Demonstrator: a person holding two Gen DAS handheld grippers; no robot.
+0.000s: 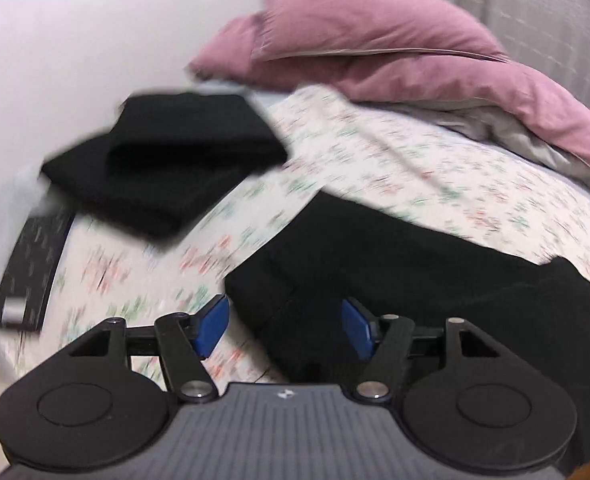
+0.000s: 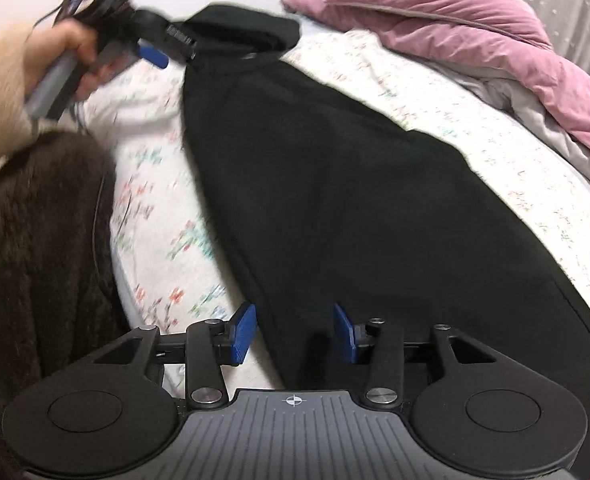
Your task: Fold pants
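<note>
Black pants [image 2: 335, 200] lie flat along a bed with a floral sheet [image 2: 155, 208]. My right gripper [image 2: 293, 332] is open, its blue pads on either side of the pants' near end. My left gripper [image 1: 285, 326] is open over the pants' other end [image 1: 375, 264], where a hem corner lies between its blue pads. In the right wrist view the left gripper [image 2: 151, 50] is held in a hand at the pants' far end.
A stack of folded black garments [image 1: 167, 160] lies further up the bed. A pink duvet [image 1: 375, 48] is bunched at the back right. A dark flat box [image 1: 31, 268] lies at the bed's left edge. A brown fuzzy garment [image 2: 35, 260] is at left.
</note>
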